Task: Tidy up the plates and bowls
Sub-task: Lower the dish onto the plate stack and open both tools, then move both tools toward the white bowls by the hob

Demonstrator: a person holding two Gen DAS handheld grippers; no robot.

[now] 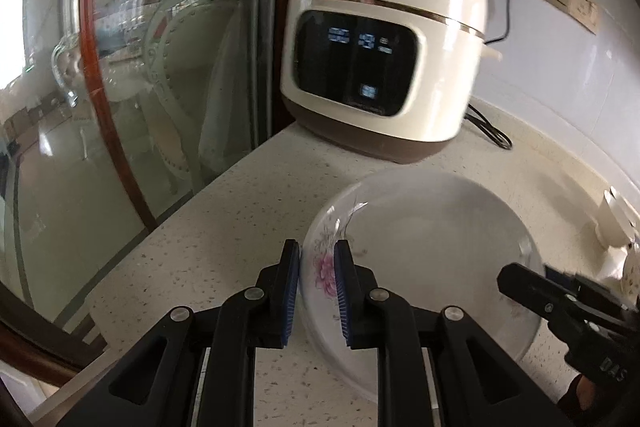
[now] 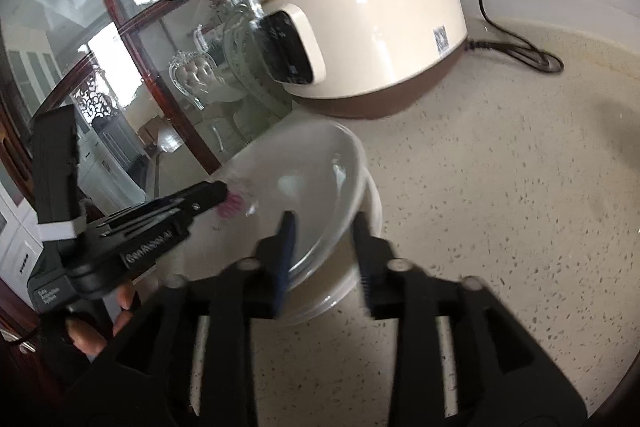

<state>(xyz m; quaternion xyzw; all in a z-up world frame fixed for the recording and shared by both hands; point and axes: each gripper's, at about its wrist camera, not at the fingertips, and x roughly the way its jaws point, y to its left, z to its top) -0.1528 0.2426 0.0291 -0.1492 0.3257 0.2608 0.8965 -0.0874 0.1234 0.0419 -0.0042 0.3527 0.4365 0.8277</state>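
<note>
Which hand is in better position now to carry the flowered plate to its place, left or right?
Left. The left tongs are shut on the rim of the plate at its pink flower. The right tongs stand open around the opposite rim, pads not pressing, so they hold nothing.

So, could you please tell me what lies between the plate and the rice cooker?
Nothing: in the left wrist view only bare speckled countertop separates the plate from the rice cooker.

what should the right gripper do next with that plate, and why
Probably back the right gripper away from the plate. Its jaws stand apart around the near rim without pressing, while the left gripper pinches the flowered rim, so the left alone can carry it.
</note>
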